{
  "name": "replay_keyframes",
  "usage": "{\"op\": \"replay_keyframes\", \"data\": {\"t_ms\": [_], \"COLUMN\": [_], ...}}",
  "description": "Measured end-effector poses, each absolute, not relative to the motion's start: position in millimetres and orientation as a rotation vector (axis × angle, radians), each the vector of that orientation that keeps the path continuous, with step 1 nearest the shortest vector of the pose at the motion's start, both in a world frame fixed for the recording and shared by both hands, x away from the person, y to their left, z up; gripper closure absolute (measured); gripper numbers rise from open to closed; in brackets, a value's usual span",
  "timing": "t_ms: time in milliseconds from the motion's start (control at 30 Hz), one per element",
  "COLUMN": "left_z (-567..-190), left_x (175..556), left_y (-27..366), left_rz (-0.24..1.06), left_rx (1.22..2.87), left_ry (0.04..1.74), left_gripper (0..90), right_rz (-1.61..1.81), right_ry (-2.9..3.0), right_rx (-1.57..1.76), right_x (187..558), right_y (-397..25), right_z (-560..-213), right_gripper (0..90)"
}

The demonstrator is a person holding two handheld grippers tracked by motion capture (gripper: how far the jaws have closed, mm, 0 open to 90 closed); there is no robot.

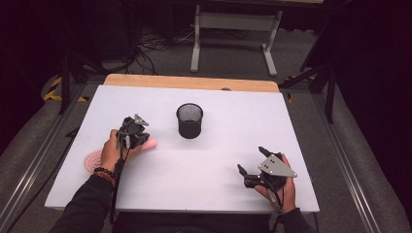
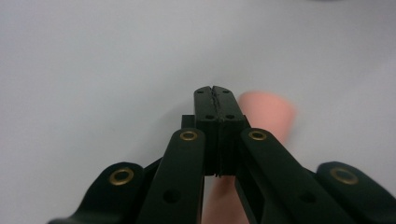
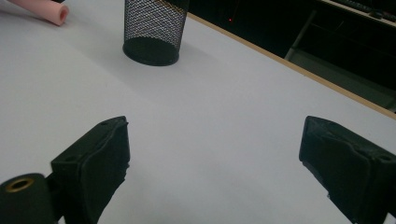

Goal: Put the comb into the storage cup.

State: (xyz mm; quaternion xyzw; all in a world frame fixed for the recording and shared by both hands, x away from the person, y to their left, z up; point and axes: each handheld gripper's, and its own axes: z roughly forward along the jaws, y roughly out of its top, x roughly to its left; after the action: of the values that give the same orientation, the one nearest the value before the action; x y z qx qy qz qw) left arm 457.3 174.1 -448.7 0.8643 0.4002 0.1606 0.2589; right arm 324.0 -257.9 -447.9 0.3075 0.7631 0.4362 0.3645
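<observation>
- The left tool (image 1: 141, 138) sits over the left part of the white surface (image 1: 209, 179). In the left gripper view its jaws stand pressed together, tip against tip.
- A pink foam tube (image 2: 268, 114) passes under and behind those closed tips. I cannot tell whether the jaws pinch a thin edge of it or merely lie on top of it.
- In the high view the free end of the tube points toward the black mesh cup (image 1: 189, 120), which stands upright near the middle of the surface, near the tube but apart from it.
- The likely step is carrying the tube to the cup and dropping it in, so the hold should be checked first. If the tube is loose, the jaws should spread and close again across its body.
- A foam tube gives under pressure, so a firm squeeze near the middle should stop it swinging.
- Lifting the tube above the rim before moving sideways and tipping it upright over the opening should prevent a knock that tips the light cup.
- The right tool (image 1: 253, 171) rests at the near right, well away, with its jaws wide apart and nothing between them. It could steady the cup.
- A pink round ribbed thing (image 1: 92, 160) lies beside the left hand; its kind is unclear.
</observation>
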Motion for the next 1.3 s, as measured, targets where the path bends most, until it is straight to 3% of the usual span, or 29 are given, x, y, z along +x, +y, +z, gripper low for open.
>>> {"op": "replay_keyframes", "data": {"t_ms": [167, 1300], "left_z": [-448, -450], "left_x": [450, 382], "left_y": [164, 147], "left_rz": [0.476, 0.387], "left_rx": [2.394, 2.445], "left_ry": [1.038, 0.711], "left_gripper": [90.0, 90.0], "right_rz": [1.107, 1.063], "right_ry": [1.960, 1.981], "right_rx": [0.778, 0.751], "right_x": [324, 323], "right_y": [-257, -255], "right_z": [-448, -449], "right_gripper": [9.2, 9.2]}}
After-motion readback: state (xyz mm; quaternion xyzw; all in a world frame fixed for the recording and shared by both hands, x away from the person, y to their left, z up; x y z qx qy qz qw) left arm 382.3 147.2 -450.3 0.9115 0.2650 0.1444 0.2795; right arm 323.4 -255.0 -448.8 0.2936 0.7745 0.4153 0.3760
